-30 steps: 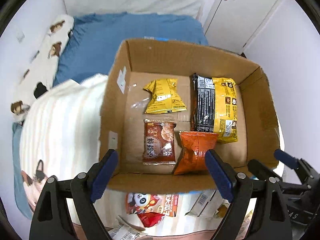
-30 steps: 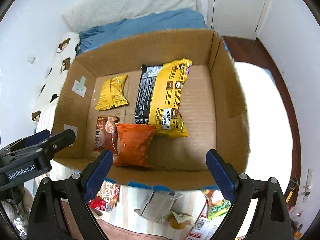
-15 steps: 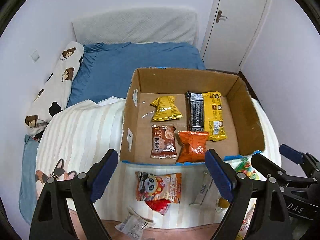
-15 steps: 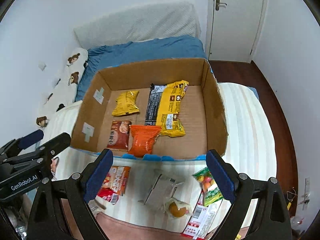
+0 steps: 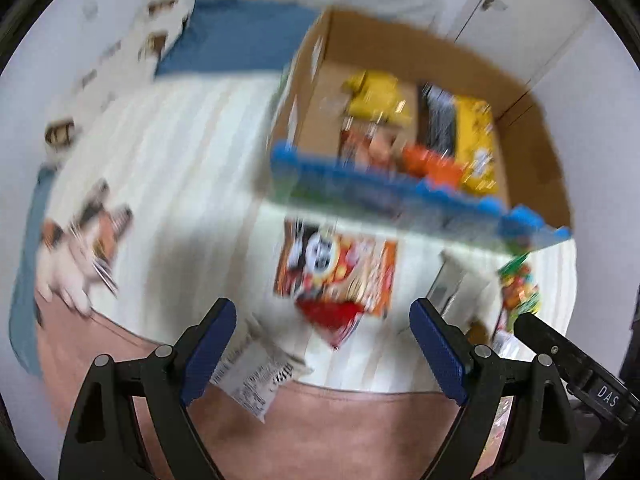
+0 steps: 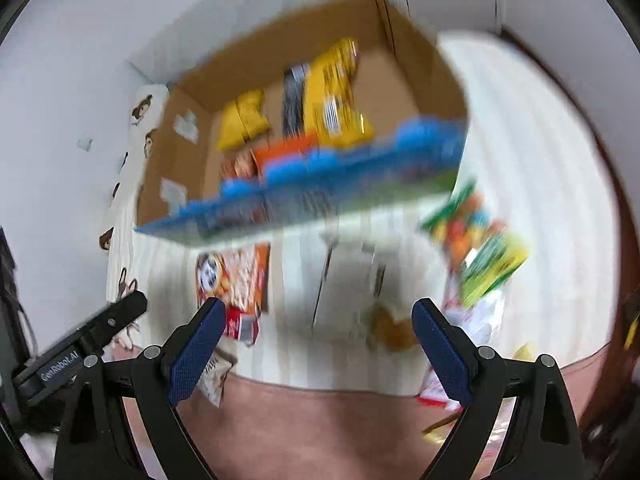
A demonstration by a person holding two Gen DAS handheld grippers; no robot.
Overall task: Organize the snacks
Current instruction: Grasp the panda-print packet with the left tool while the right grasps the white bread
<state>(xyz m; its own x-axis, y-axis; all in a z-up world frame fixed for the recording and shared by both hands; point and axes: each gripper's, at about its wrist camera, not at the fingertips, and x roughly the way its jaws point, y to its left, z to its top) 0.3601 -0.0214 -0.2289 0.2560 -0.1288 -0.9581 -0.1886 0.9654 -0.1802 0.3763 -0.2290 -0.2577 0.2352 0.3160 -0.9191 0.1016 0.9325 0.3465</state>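
Both views are motion-blurred. A cardboard box (image 5: 532, 152) with a blue-printed front wall sits on the striped bed and holds several snack packs, yellow, orange and brown; it also shows in the right wrist view (image 6: 424, 80). In front of it lie loose snacks: a panda-print pack (image 5: 336, 268), a white pack (image 5: 256, 380), a green candy bag (image 6: 480, 256), a white carton (image 6: 348, 284). My left gripper (image 5: 322, 344) is open and empty above the panda pack. My right gripper (image 6: 316, 340) is open and empty above the white carton.
Striped white blanket (image 5: 168, 152) covers the bed, with a pink edge (image 5: 320, 432) nearest me. Blue bedding (image 5: 240, 36) and a bear-print pillow (image 5: 120, 52) lie beyond. A white door (image 5: 520, 12) stands at the back right.
Both grippers have pulled back from the box and dropped low toward the loose snacks in front of it. Both stay open and empty.
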